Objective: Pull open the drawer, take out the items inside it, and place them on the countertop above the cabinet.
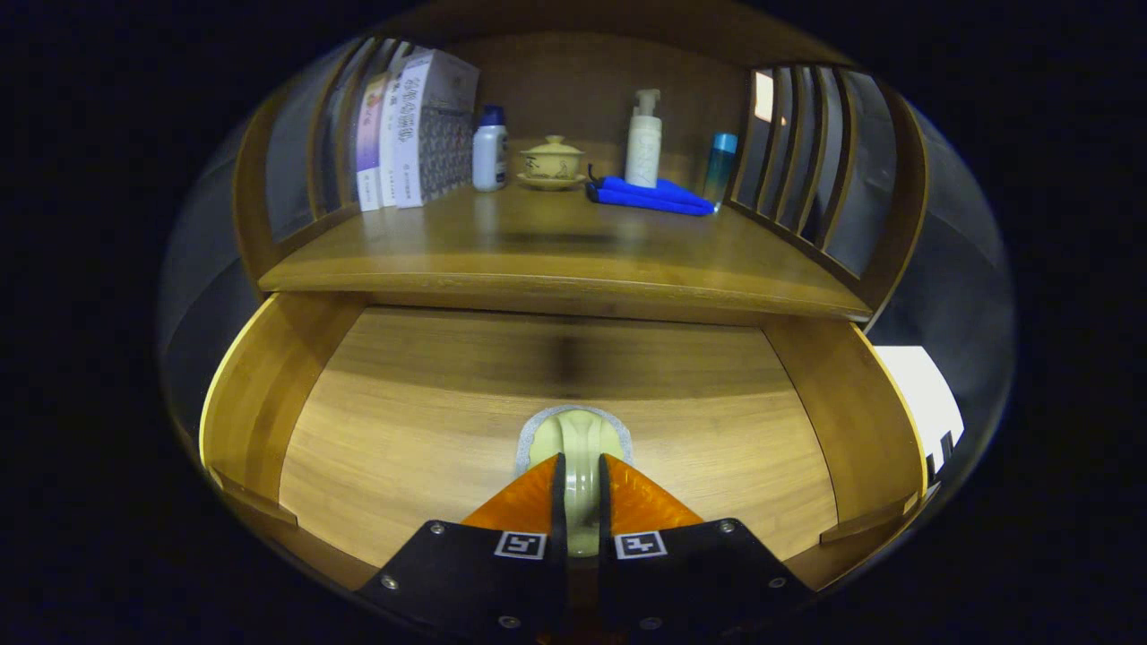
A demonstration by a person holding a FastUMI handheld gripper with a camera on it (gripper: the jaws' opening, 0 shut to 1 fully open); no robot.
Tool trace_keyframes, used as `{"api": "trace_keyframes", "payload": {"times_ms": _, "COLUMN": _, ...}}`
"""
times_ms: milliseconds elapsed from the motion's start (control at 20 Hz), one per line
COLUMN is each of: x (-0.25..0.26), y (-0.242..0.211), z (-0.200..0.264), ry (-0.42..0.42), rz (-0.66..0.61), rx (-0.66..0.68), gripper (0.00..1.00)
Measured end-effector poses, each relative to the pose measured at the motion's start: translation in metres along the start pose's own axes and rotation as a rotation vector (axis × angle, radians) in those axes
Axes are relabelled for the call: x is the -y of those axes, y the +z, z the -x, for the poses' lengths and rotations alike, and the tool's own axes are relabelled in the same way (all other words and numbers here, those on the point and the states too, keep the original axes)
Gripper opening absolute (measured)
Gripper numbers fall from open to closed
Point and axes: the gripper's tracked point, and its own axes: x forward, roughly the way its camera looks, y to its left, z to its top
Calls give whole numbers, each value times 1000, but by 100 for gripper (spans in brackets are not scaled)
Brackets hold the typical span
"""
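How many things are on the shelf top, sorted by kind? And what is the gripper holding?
Books: 3
Bottles: 3, a white one with a blue cap, a white pump bottle, a blue-capped one
Lidded tea bowl on a saucer: 1
Blue cloth: 1
Total on the countertop: 8
The gripper is shut on a pale green item above the open drawer.

Single camera, mounted on the gripper (582,502), looking forward along its two orange fingers (524,502) and tilted down into the open drawer (269,385) from close above its front edge. The fingers are closed against a pale green item (578,439) directly ahead, very near the lens. The wide fisheye field also takes in the countertop (556,251) beyond the drawer, with books (412,130) and bottles (643,139) at its far end, well apart from the camera
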Motion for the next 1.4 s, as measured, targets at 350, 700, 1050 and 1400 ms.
{"api": "trace_keyframes", "payload": {"times_ms": 350, "x": 11, "y": 40, "z": 51, "ry": -36, "rz": 51, "rx": 136, "gripper": 12}}
{"api": "trace_keyframes", "payload": {"times_ms": 700, "x": 14, "y": 107, "z": 68, "ry": -33, "rz": 60, "rx": 287, "gripper": 12}}
{"api": "trace_keyframes", "payload": {"times_ms": 1050, "x": 12, "y": 171, "z": 40, "ry": -27, "rz": 105, "rx": 375, "gripper": 12}}
{"api": "trace_keyframes", "payload": {"times_ms": 1400, "x": 16, "y": 208, "z": -7, "ry": 5, "rz": 54, "rx": 394, "gripper": 12}}
